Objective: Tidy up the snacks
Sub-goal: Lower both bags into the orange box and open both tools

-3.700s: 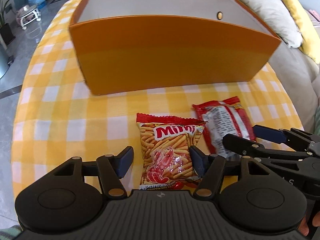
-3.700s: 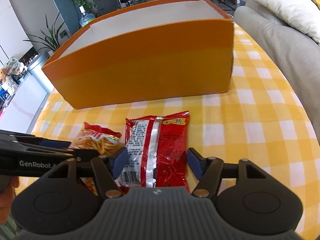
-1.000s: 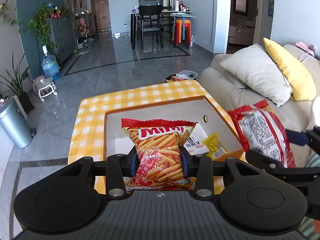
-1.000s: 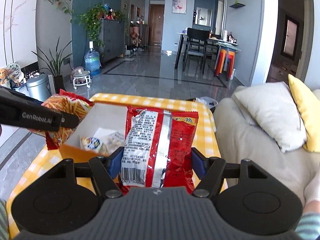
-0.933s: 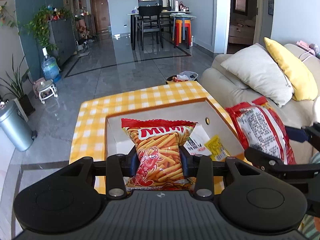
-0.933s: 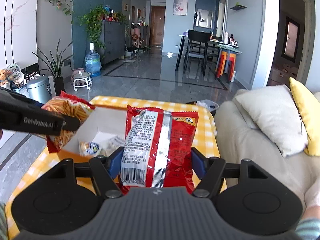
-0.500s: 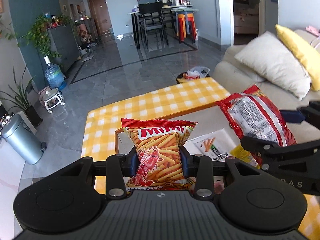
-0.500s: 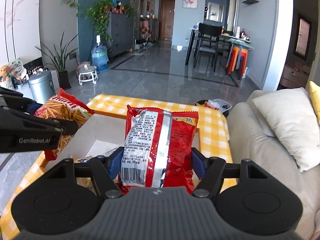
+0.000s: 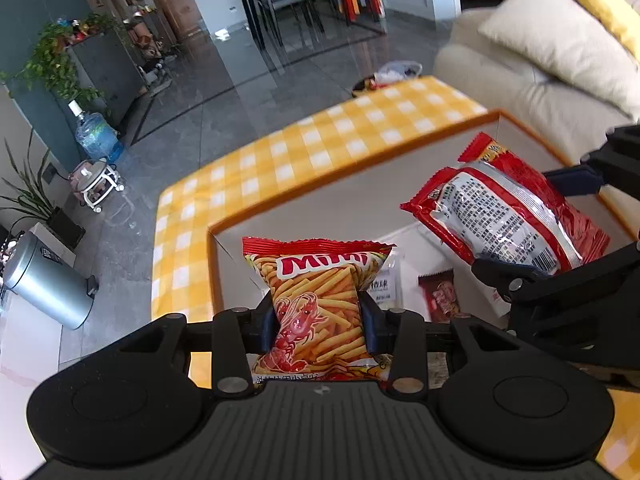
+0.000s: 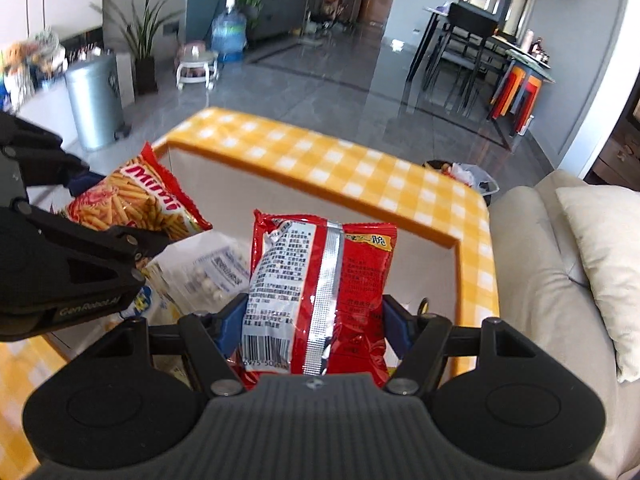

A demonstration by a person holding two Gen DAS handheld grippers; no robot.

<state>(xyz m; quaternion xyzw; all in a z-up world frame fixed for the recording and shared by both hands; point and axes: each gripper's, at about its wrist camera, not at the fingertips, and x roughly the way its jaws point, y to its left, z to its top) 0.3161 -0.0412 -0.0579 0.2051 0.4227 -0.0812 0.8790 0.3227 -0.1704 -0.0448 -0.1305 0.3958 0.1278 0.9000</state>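
Note:
My left gripper (image 9: pixel 319 326) is shut on an orange Mimi shrimp-stick bag (image 9: pixel 320 304), held upright over the left end of the orange box (image 9: pixel 280 204). My right gripper (image 10: pixel 314 326) is shut on a red and silver snack bag (image 10: pixel 320 284), back side up, over the box's right part. Each gripper and its bag also shows in the other view: the red and silver snack bag (image 9: pixel 504 212) at the right, the Mimi bag (image 10: pixel 136 204) at the left. Several small snack packets (image 10: pixel 212 272) lie on the box's white floor.
The box stands on a table with a yellow checked cloth (image 9: pixel 320 152). A beige sofa with cushions (image 10: pixel 560 264) runs along the right side. On the grey floor to the left stand a metal bin (image 9: pixel 44 280), a water bottle (image 9: pixel 96 136) and plants.
Both grippers have moved forward and down with their bags, from in front of the box to over its open inside. The box now fills more of both views.

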